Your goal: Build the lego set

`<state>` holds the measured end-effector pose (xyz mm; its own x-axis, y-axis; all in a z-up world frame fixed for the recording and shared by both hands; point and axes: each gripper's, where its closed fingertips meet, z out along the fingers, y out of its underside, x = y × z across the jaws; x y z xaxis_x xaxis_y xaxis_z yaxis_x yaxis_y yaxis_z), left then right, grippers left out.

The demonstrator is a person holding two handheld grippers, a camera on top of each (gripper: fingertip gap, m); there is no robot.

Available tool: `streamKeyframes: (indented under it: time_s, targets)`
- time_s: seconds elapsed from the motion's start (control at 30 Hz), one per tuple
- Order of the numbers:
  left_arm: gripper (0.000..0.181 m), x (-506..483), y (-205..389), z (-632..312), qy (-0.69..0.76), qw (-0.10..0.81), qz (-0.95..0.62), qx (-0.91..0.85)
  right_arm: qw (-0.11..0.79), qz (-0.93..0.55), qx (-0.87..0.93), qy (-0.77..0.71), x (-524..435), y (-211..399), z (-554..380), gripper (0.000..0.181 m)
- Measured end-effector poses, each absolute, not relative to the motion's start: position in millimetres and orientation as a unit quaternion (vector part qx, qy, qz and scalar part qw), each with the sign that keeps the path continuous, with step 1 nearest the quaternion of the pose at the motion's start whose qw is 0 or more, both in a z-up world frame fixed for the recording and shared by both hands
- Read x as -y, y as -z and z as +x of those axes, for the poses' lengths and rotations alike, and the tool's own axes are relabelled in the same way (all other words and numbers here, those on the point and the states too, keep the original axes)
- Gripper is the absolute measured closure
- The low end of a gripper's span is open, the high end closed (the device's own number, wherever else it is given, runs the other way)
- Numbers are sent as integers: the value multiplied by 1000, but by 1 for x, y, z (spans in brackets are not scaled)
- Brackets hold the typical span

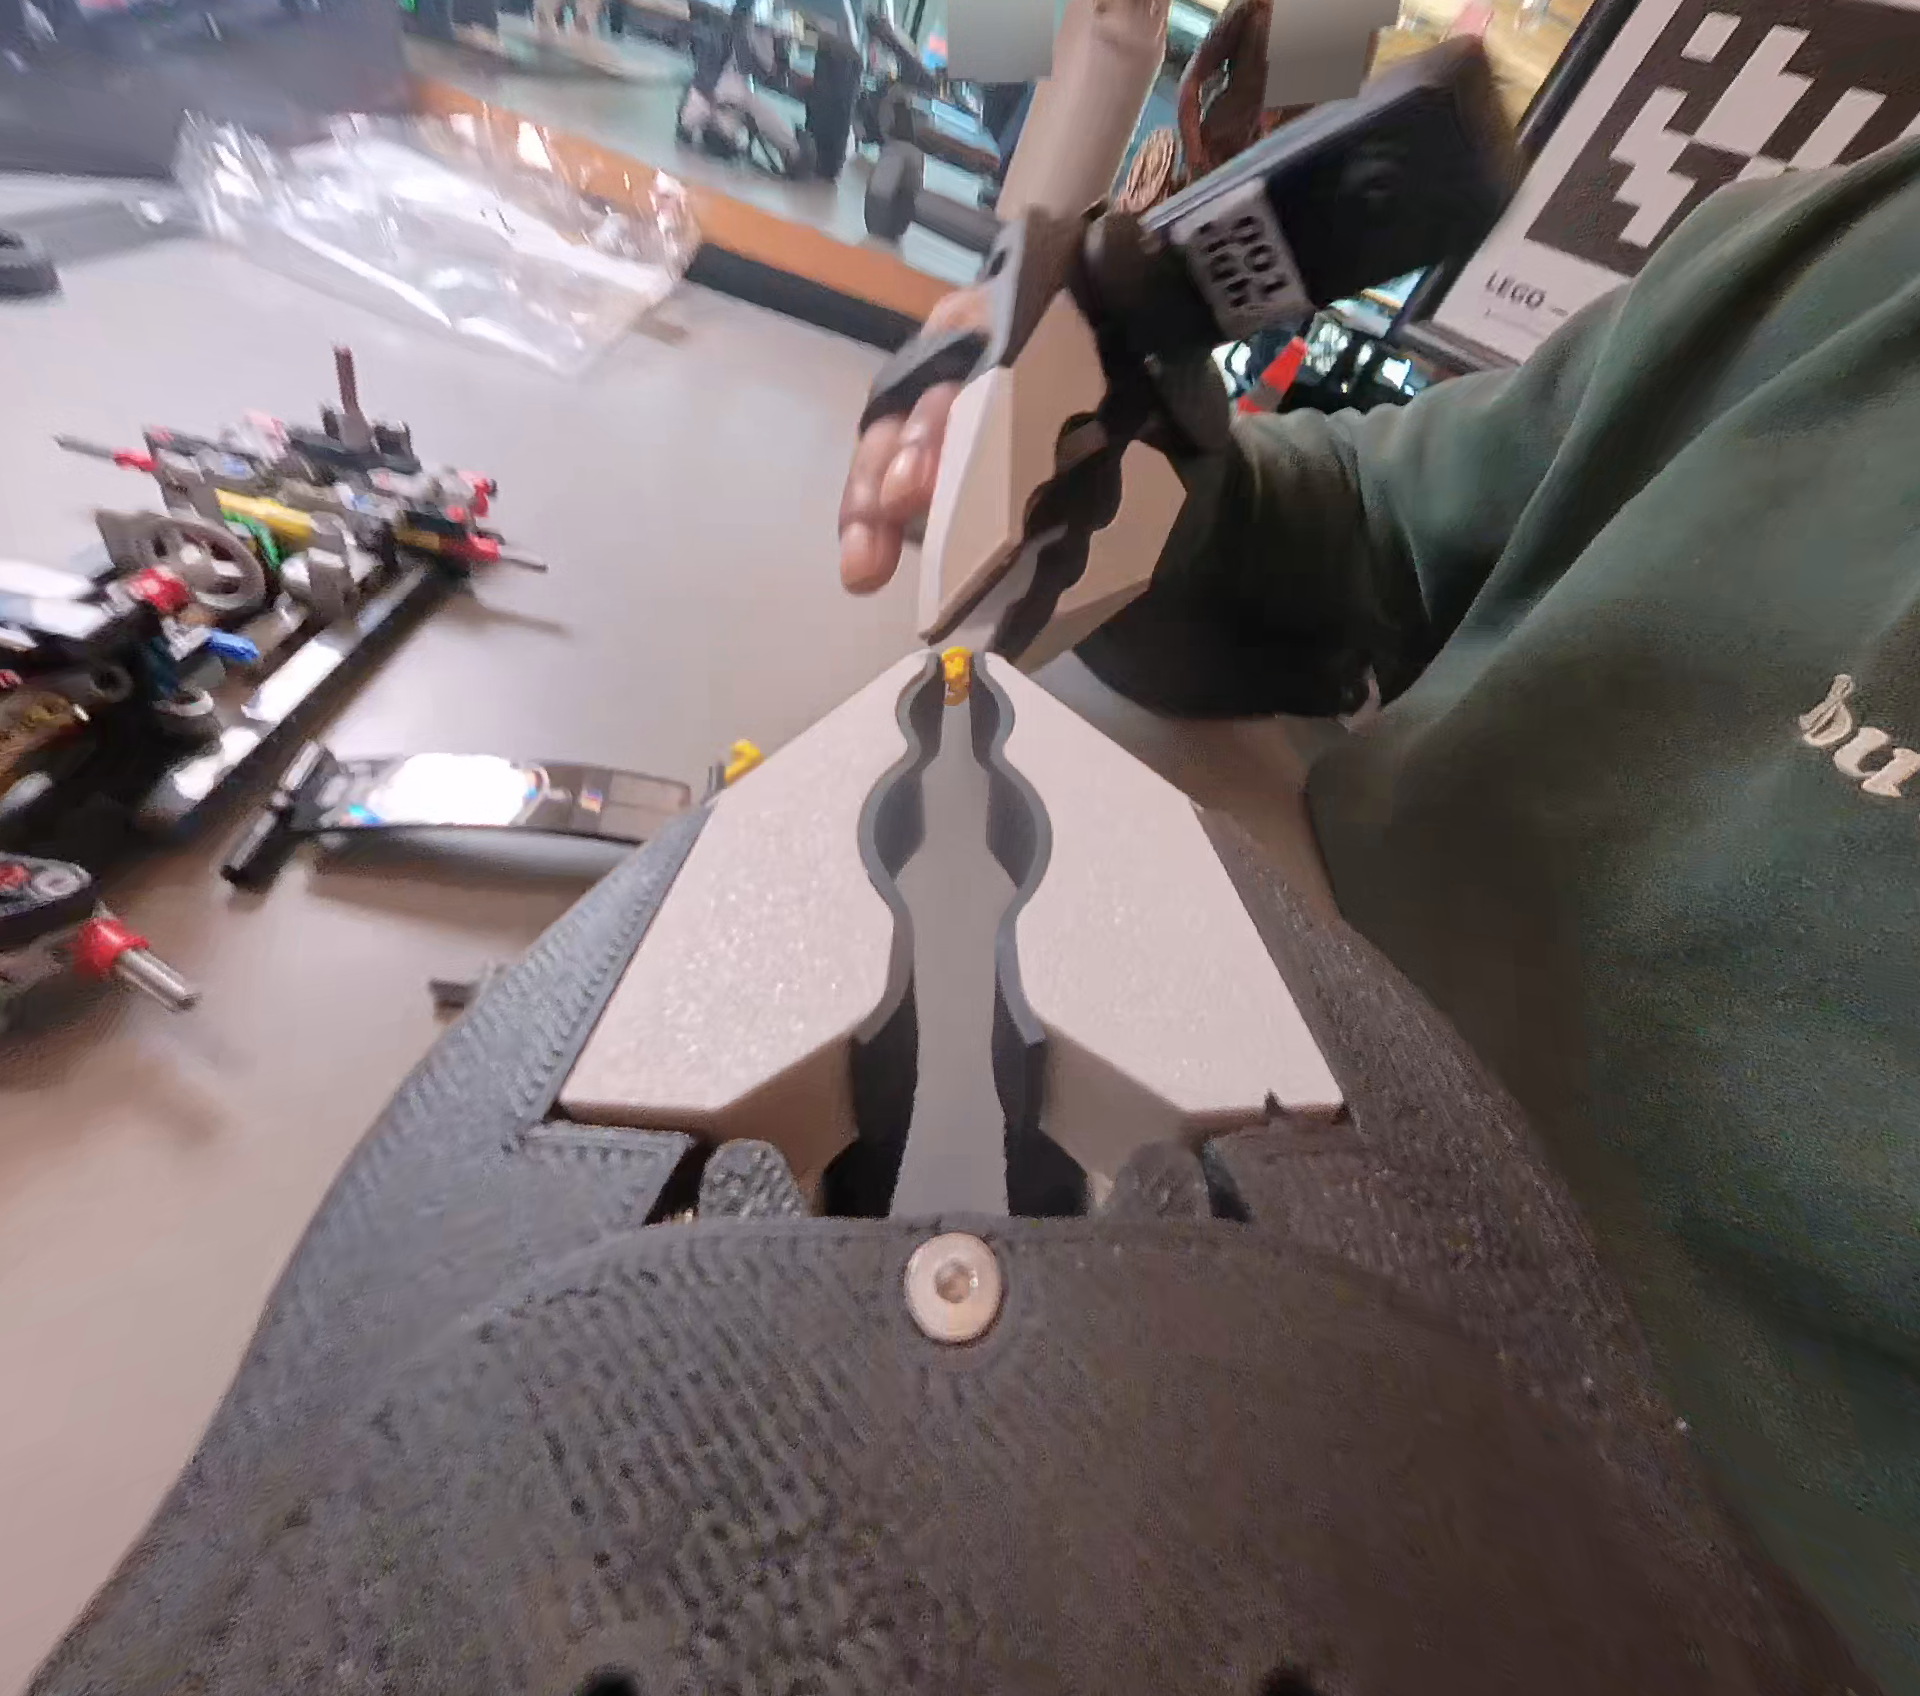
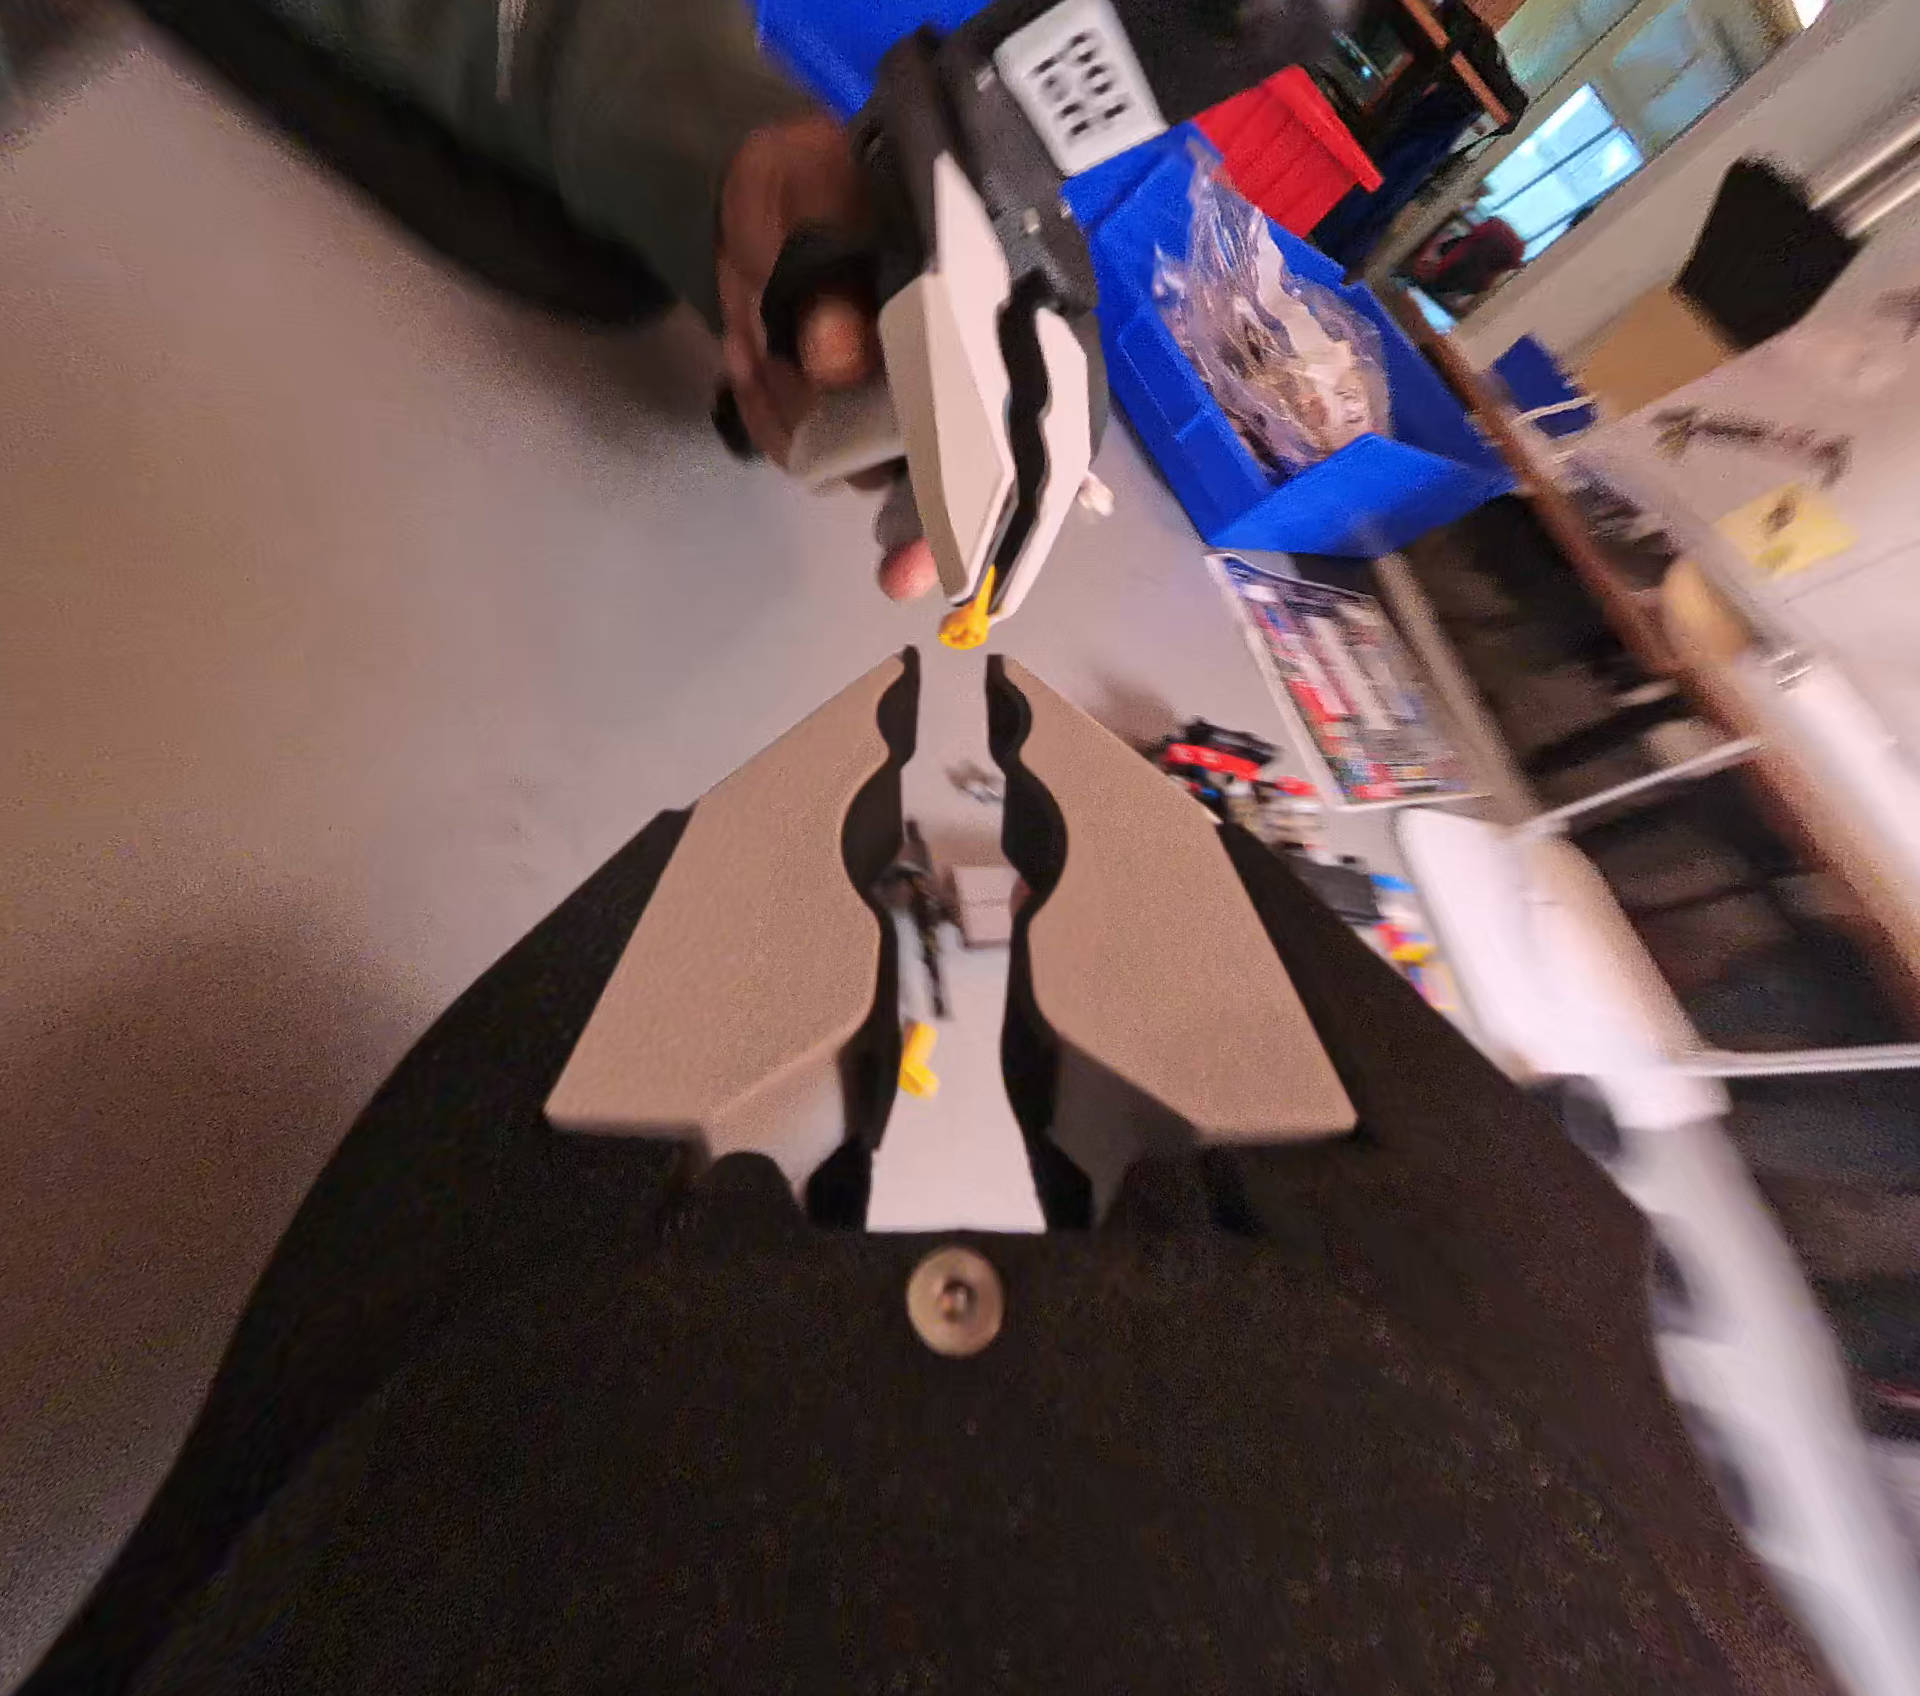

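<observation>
Two tongs meet tip to tip above the tabletop (image 1: 644, 441). Left tongs (image 1: 954, 678) pinch a small yellow lego pin (image 1: 954, 676); right tongs (image 2: 952, 659) stand narrowly parted, empty, just short of it. Risk: a misaligned handover drops the pin. Open room lies below; the partly built model (image 1: 281, 524) sits well left.

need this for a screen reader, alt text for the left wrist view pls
The left gripper pinches a small yellow Lego piece at its fingertips, tip to tip with the right gripper held in a green-sleeved hand. A half-built Lego model lies on the grey table behind.
</observation>
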<state>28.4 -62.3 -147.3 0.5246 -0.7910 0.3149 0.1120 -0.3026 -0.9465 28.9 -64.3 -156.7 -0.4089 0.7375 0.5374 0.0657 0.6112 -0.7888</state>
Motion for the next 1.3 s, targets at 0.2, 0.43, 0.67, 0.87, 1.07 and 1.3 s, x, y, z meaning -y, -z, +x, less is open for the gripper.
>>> streamKeyframes:
  time_s: [0.2,0.43,0.67,0.87,1.07,1.3]
  targets:
    - [179,64,119,26,423,604,-633,-236,397,-340,660,-540,70,129,28,170]
    - [179,68,116,30,424,611,-621,-248,379,-356,635,-572,73,127,26,180]
    - [179,69,114,30,419,616,-618,-251,375,-369,624,-577,69,125,24,176]
    - [179,70,114,32,417,618,-616,-254,364,-365,630,-581,74,126,25,174]
    - [179,71,115,35,418,617,-614,-260,361,-369,632,-577,76,129,23,179]
    - [179,72,115,35,419,614,-616,-261,347,-370,633,-585,78,130,24,181]
